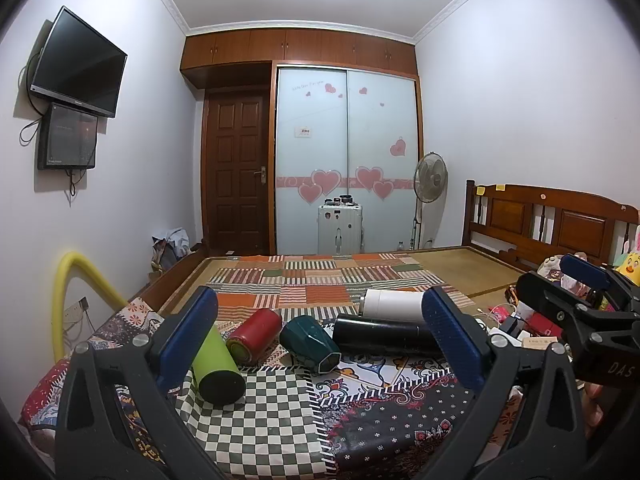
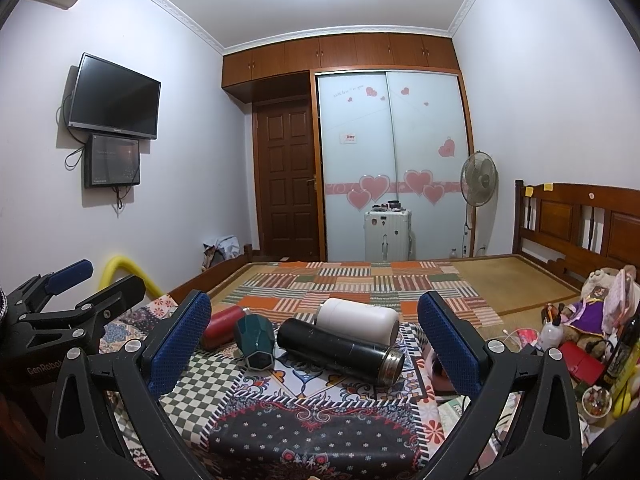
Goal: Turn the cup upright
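Several cups lie on their sides on the patterned cloth (image 1: 280,420): a green tumbler (image 1: 216,372), a red cup (image 1: 254,334), a dark teal faceted cup (image 1: 310,344), a black flask (image 1: 380,334) and a white cup (image 1: 394,304). In the right wrist view I see the red cup (image 2: 224,326), teal cup (image 2: 256,342), black flask (image 2: 340,350) and white cup (image 2: 358,320). My left gripper (image 1: 320,340) is open and empty, held before the cups. My right gripper (image 2: 316,344) is open and empty, also before them.
The cloth lies on a bed with a wooden headboard (image 1: 560,220) at right. Clutter and toys (image 2: 580,340) sit at the right edge. A yellow tube (image 1: 80,280) stands at left. A suitcase (image 1: 340,228) and a fan (image 1: 430,180) stand by the wardrobe.
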`<state>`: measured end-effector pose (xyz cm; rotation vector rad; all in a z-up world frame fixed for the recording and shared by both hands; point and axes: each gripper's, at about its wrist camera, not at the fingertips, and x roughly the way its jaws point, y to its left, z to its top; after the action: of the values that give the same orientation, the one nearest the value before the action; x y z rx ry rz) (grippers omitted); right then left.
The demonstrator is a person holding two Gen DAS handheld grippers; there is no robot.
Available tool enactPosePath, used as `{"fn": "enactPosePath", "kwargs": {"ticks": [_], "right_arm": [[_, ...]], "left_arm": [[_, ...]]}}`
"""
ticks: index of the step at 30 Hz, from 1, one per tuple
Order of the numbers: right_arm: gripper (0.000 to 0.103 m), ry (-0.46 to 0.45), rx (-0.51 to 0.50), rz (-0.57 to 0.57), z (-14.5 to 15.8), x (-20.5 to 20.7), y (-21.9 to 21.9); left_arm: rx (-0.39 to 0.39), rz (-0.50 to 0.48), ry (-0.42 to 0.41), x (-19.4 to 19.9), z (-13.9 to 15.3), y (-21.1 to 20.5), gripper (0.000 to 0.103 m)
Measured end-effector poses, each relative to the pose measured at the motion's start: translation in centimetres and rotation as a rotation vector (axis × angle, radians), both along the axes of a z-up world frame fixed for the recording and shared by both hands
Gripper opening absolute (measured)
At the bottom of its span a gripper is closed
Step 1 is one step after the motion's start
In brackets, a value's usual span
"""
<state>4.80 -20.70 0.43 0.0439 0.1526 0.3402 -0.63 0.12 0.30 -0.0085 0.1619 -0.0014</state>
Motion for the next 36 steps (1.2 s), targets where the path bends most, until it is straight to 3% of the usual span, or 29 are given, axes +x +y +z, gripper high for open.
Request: {"fn": "enactPosePath", "kwargs": {"ticks": [6, 12, 15, 19, 22, 26, 36], "right_arm": [[0.103, 0.006, -0.002, 0.001, -0.3, 0.2, 0.3], [0.103, 0.032, -0.006, -0.007, -1.2, 1.4, 0.2], [0.103, 0.050, -0.007, -0.015, -1.9, 2.3, 0.0], [0.103, 0.077, -0.004, -0.027, -2.7, 3.6, -0.4], [0.103, 0.099, 0.001, -0.033, -3.3, 4.9, -0.7], [0.103, 0.121, 0.001, -0.040, -3.9, 6.6, -0.8], [0.103, 0.178, -0.023, -0.026, -6.1, 10.3, 0.1]], "left_arm": [[0.010, 0.010, 0.014, 0.7, -0.3, 0.3, 0.103], [0.014, -0.025, 0.097, 3.8, -1.0, 1.8, 0.103], [0.025, -0.030, 0.172, 6.7, -1.4, 3.1, 0.103], [0.072, -0.014, 0.300, 11.6, -2.5, 4.7, 0.086], [0.093, -0.019, 0.392, 15.2, -3.9, 6.0, 0.084], [0.128, -0.025, 0.535, 20.4, -6.0, 7.7, 0.072], [0.128, -0.072, 0.812, 29.7, -10.8, 11.1, 0.070]]}}
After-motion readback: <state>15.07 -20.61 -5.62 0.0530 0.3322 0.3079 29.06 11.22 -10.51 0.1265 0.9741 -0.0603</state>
